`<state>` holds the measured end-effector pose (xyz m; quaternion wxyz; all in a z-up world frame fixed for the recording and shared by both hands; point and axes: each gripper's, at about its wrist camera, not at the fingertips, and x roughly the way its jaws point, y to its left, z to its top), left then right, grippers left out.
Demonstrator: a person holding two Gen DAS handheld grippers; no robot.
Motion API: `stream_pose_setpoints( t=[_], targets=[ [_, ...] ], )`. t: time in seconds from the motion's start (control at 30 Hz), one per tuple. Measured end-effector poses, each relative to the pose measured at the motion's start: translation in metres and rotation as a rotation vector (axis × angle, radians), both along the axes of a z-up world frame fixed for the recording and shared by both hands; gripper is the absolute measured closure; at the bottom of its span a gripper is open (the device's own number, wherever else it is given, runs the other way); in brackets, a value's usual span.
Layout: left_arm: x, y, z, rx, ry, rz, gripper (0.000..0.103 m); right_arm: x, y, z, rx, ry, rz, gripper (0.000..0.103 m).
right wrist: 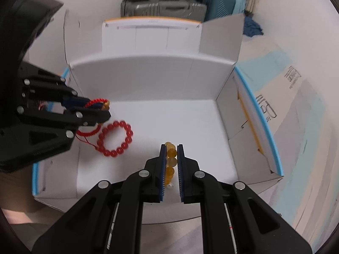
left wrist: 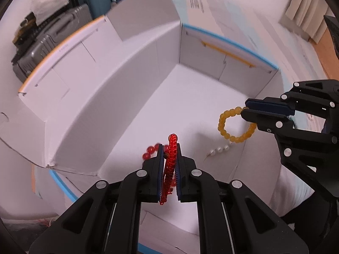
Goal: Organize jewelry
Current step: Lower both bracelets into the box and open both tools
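Note:
My left gripper (left wrist: 170, 146) is shut on a red braided cord bracelet (left wrist: 170, 165) and holds it above the open white box (left wrist: 118, 97). It also shows in the right wrist view (right wrist: 103, 108), where the cord bracelet (right wrist: 95, 101) hangs from it. A red bead bracelet (right wrist: 115, 138) lies on the box floor below it. My right gripper (right wrist: 171, 147) is shut on a yellow bead bracelet (right wrist: 171, 158); in the left wrist view the right gripper (left wrist: 245, 108) holds the yellow bracelet (left wrist: 231, 124) over the box. A small string of white pearls (left wrist: 219, 149) lies on the box floor.
The box has blue-edged flaps (right wrist: 260, 114) folded outward and a tall back flap (right wrist: 150, 36). It sits on a white printed surface (right wrist: 296, 110). Suitcases (right wrist: 165, 6) and clothes stand behind the box.

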<state>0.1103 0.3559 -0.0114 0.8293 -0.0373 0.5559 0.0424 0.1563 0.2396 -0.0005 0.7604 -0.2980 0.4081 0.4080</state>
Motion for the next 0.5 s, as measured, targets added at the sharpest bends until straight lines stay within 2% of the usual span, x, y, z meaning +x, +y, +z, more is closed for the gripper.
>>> stream_pose_setpoints(
  t=[0.23,0.5],
  targets=[
    [0.009,0.007,-0.025,0.003,0.118,-0.011,0.094,0.004,0.012,-0.033,-0.139,0.038,0.056,0.094],
    [0.011,0.010,-0.053,-0.002,0.216,-0.030,0.094,0.006,0.017,-0.054,-0.211,0.075,0.075,0.094]
  ],
)
